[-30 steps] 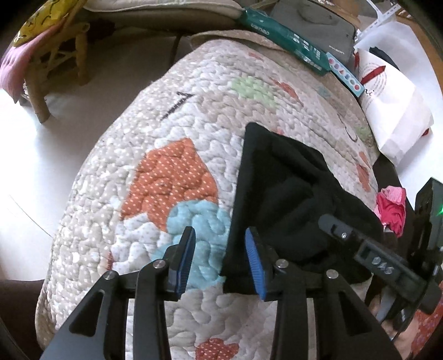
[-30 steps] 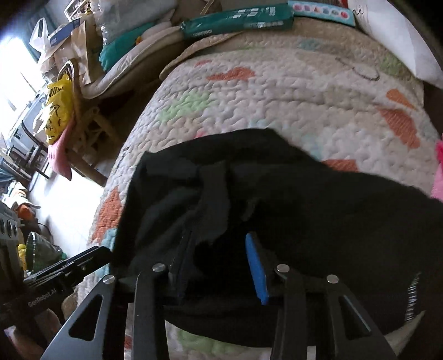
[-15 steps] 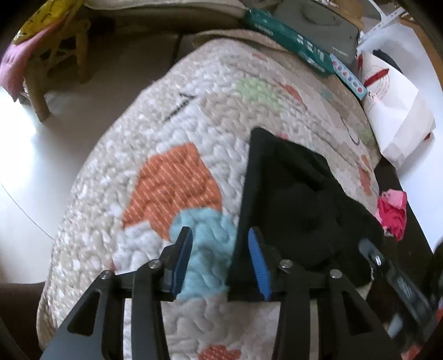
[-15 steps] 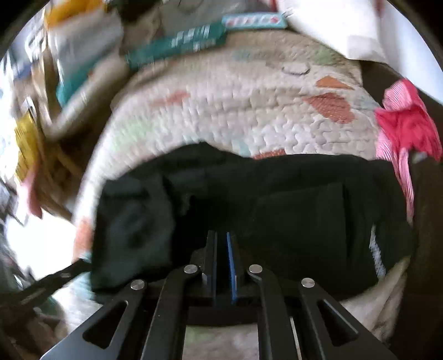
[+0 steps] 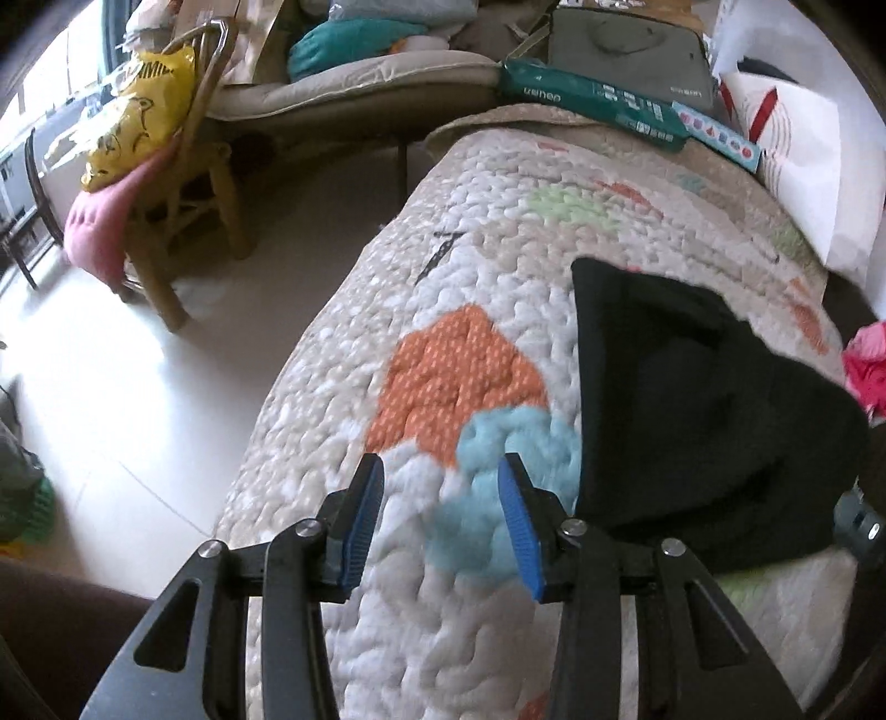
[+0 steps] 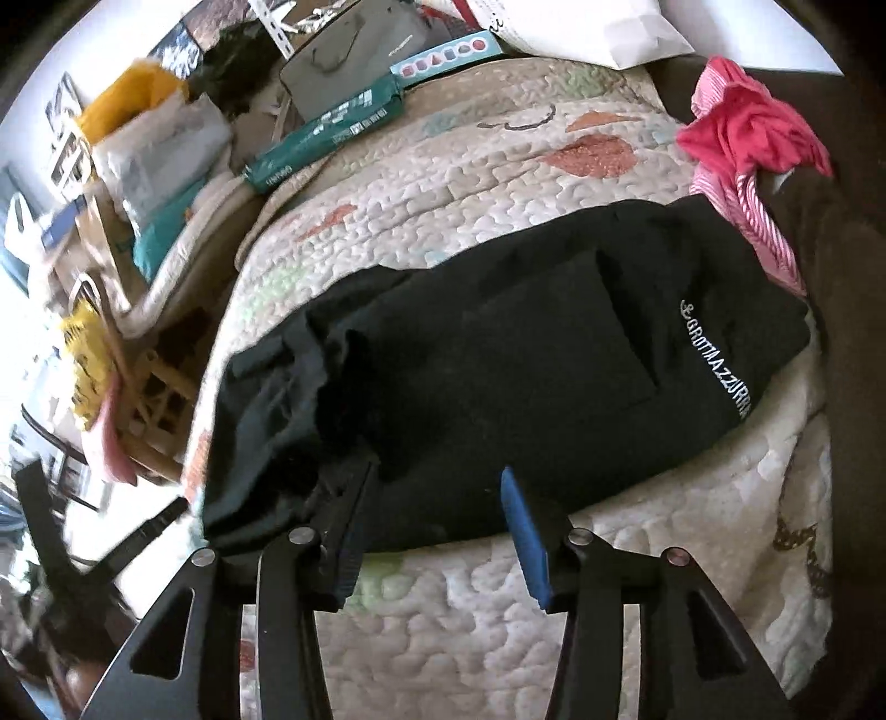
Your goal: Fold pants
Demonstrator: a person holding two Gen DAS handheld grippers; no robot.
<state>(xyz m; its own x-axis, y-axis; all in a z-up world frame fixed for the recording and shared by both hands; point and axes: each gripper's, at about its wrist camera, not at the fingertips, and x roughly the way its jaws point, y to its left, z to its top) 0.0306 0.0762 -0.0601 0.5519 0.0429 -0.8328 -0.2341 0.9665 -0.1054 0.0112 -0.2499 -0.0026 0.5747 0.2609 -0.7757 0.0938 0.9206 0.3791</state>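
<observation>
The black pants (image 6: pixel 498 376) lie folded into a thick bundle across the quilted bed cover (image 6: pixel 443 637), running from the cover's left edge toward its right edge, where a white lettered band sits at the end nearest the red and pink striped garment (image 6: pixel 747 144). The left part of the bundle is rumpled; the right part lies flatter.

The right gripper (image 6: pixel 437 531) tilts steeply down over the near edge of the pants. Its jaws have just been opening and stand moderately wide apart; the near hem of the pants shows in the gap between them, but the blue pads (image 6: pixel 526 543) do not press on the cloth.

The left gripper (image 5: pixel 440 526) also points steeply downward, over the bare quilt near the cover's left edge, above an orange and a light blue patch. Its jaws have eased a little wider and stand at a narrow-to-middling gap with nothing between them. The pants (image 5: pixel 692 399) lie just beside its right finger, apart from the pad.

Along the far edge of the cover lie a green box (image 6: pixel 326 138) and a dark grey bag (image 6: pixel 354 50).
</observation>
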